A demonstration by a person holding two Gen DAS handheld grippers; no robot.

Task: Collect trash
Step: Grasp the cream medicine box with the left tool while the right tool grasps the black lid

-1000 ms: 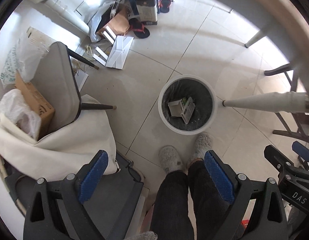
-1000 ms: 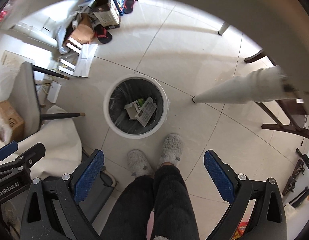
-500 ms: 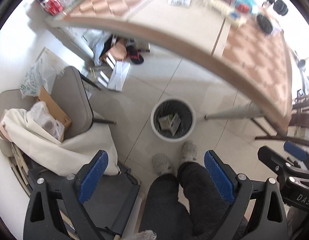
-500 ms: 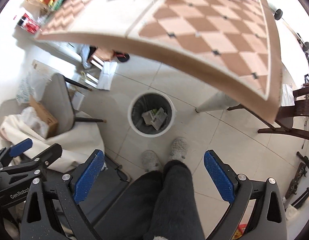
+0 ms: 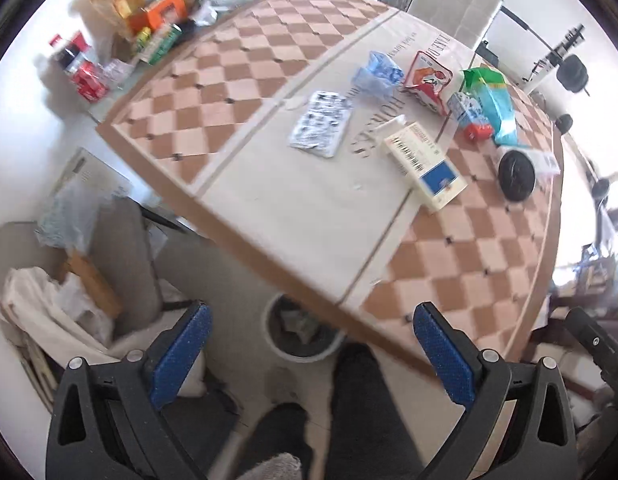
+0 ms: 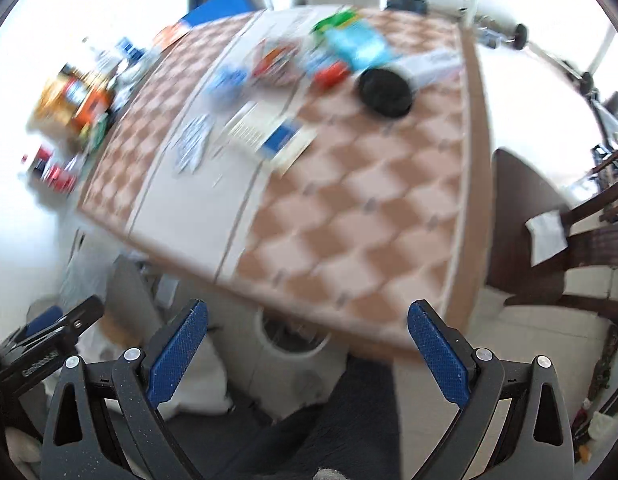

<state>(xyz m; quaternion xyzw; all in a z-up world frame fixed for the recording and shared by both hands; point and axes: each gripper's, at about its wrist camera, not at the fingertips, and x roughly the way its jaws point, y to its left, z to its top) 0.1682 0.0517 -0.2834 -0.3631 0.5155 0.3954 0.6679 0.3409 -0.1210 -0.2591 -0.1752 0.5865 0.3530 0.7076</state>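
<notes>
Both tools are spread wide with nothing between their fingers: the left tool [image 5: 307, 354] and the right tool [image 6: 307, 350] hang just short of the worktop [image 5: 293, 216] edge. The bin [image 5: 303, 334] sits below and between the fingers, half hidden under that edge. Ahead of the left tool lie a foil pill sheet [image 5: 321, 123], a flat carton [image 5: 425, 162] and a crumpled blue wrapper [image 5: 376, 74]. All are probably light. The sheet looks thin and slippery, best pinched at an edge; the carton is stiffer, gripped across its narrow sides.
</notes>
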